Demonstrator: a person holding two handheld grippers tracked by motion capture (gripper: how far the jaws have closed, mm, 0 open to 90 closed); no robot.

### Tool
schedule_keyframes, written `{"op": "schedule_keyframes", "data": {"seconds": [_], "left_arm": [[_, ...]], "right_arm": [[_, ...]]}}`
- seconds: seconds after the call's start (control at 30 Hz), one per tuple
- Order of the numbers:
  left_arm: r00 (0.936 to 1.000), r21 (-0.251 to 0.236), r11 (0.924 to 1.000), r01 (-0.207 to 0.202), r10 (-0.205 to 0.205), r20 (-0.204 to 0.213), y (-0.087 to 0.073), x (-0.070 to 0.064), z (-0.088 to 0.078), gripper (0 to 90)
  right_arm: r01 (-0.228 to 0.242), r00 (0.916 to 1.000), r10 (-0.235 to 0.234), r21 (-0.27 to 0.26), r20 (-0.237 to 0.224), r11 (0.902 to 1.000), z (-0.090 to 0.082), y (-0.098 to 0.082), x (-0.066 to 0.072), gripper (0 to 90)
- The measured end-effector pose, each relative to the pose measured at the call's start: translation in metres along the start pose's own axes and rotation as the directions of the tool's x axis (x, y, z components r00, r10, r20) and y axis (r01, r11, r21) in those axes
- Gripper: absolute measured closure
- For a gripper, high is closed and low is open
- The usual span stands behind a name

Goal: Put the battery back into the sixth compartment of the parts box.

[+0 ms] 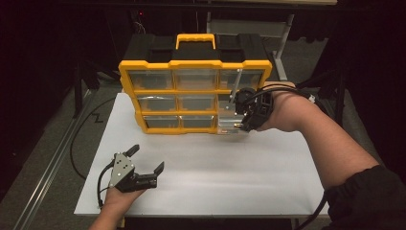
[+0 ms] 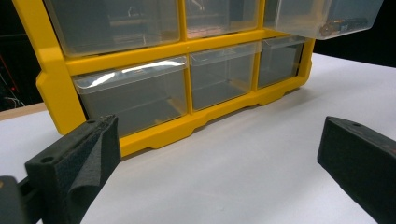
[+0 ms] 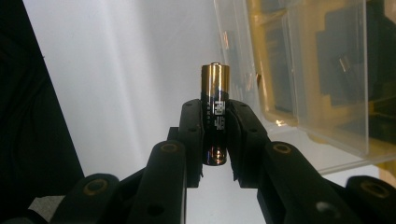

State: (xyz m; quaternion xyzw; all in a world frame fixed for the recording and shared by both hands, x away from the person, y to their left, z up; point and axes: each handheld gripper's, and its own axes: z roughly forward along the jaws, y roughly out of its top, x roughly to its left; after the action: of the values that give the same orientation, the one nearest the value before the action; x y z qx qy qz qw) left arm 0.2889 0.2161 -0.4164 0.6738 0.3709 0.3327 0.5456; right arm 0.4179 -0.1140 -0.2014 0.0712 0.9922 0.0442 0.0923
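A yellow organizer (image 1: pixel 195 91) with clear drawers stands at the back of the white table (image 1: pixel 206 172). Its right drawer in the middle row (image 1: pixel 229 123) is pulled out toward me. My right gripper (image 1: pixel 243 115) hovers over that drawer, shut on a black and gold battery (image 3: pixel 215 84) that stands upright between the pads. In the right gripper view the open clear drawer (image 3: pixel 322 93) lies just to the right of the battery. My left gripper (image 1: pixel 148 157) rests low at the front left of the table, open, nothing between its fingers (image 2: pixel 79 154).
The organizer has a yellow handle (image 1: pixel 195 39) on its black top. In the left gripper view the bottom row of drawers (image 2: pixel 140 93) is shut, and the pulled-out drawer (image 2: pixel 327 18) holds small dark items. White table surface spreads between the two grippers.
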Motion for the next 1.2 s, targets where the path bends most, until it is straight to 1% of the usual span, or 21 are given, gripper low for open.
{"op": "schedule_keyframes", "data": {"seconds": [0.1,0.27,0.6,0.83,0.87,1.17,1.2], "left_arm": [[1.0,0.002,1.0,0.002,-0.002,0.0,0.0,0.0,0.001,0.4],[0.9999,-0.003,0.9999,0.01,-0.011,-0.002,0.0,0.001,-0.001,0.4],[0.9999,-0.004,0.9999,0.012,-0.012,-0.001,0.0,0.001,0.0,0.4],[1.0,-0.001,1.0,0.01,-0.01,0.002,0.0,0.001,0.0,0.4],[0.9999,-0.001,0.9999,0.01,-0.01,0.001,0.0,0.001,0.0,0.4],[0.9999,-0.002,0.9999,0.01,-0.01,0.003,0.0,0.0,0.0,0.4],[0.9999,-0.001,0.9999,0.011,-0.011,0.003,0.0,0.0,0.0,0.4]], "right_arm": [[0.008,1.0,-0.008,-0.013,0.0,0.9999,-0.001,0.004,-0.001,78.7],[-0.005,0.9999,0.005,-0.013,0.011,0.9999,-0.004,0.008,-0.006,78.6],[-0.021,0.9993,0.02,0.003,0.031,0.9998,-0.014,0.011,-0.017,78.7],[-0.041,0.9987,0.041,0.007,0.032,0.9991,-0.012,0.009,-0.026,78.6],[-0.05,0.9983,0.05,0.007,0.031,0.9987,-0.012,0.008,-0.027,78.6],[-0.057,0.998,0.056,0.011,0.03,0.9983,-0.01,0.012,-0.036,78.6],[-0.064,0.9975,0.063,0.015,0.031,0.9978,-0.01,0.012,-0.037,78.6]]}}
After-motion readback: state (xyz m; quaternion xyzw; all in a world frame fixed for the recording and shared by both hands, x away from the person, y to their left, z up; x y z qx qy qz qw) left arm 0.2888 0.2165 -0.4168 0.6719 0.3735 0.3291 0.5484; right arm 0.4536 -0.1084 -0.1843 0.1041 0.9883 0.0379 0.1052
